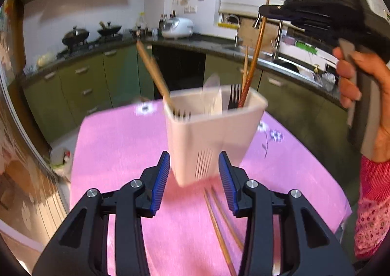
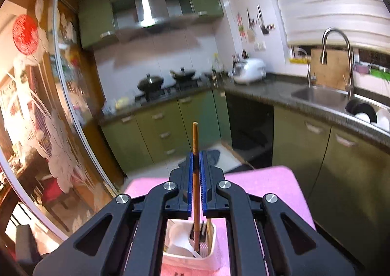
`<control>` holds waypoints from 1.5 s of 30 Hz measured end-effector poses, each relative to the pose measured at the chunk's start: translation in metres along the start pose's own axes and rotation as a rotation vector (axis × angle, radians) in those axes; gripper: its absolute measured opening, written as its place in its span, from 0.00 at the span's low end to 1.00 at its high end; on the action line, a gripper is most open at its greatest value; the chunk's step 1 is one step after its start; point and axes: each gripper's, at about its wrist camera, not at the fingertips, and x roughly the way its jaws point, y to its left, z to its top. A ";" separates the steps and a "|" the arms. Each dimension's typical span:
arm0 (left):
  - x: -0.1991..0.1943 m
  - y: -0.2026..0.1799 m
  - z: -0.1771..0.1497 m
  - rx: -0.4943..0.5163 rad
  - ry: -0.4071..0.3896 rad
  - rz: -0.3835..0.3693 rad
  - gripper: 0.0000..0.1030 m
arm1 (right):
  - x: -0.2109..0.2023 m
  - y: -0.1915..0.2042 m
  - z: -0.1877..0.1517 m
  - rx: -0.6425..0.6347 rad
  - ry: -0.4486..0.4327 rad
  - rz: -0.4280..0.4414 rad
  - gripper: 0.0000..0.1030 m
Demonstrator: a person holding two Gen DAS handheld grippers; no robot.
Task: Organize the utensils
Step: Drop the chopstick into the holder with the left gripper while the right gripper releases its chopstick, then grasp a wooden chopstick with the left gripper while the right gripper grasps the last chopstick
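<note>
A white utensil holder (image 1: pixel 209 134) stands on the pink tablecloth (image 1: pixel 117 154), holding forks, white spoons and chopsticks. My left gripper (image 1: pixel 194 178) is open, its blue pads on either side of the holder's base, not touching. My right gripper (image 2: pixel 196 166) is shut on a brown chopstick (image 2: pixel 195 178) and holds it upright with its lower end inside the holder (image 2: pixel 190 244). In the left wrist view that chopstick (image 1: pixel 256 54) rises from the holder's right side to the right gripper (image 1: pixel 265 11). Two more chopsticks (image 1: pixel 219 224) lie on the cloth.
Green kitchen cabinets (image 1: pixel 85 81) and a dark counter run behind the table. Woks on a stove (image 1: pixel 92 34), a rice cooker (image 1: pixel 178 27) and a sink with a faucet (image 2: pixel 336 56) stand on it. A glass sliding door (image 2: pixel 36 105) is at the left.
</note>
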 end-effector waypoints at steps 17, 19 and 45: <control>0.061 -0.016 -0.059 -0.015 0.196 -0.011 0.44 | -0.070 -0.010 -0.099 -0.073 -0.023 -0.061 0.37; 0.075 -0.019 -0.065 -0.014 0.234 -0.002 0.44 | -0.097 -0.022 -0.120 -0.062 -0.040 -0.094 0.38; 0.090 -0.026 -0.081 0.000 0.266 0.046 0.05 | -0.058 -0.014 -0.231 -0.006 0.297 -0.030 0.42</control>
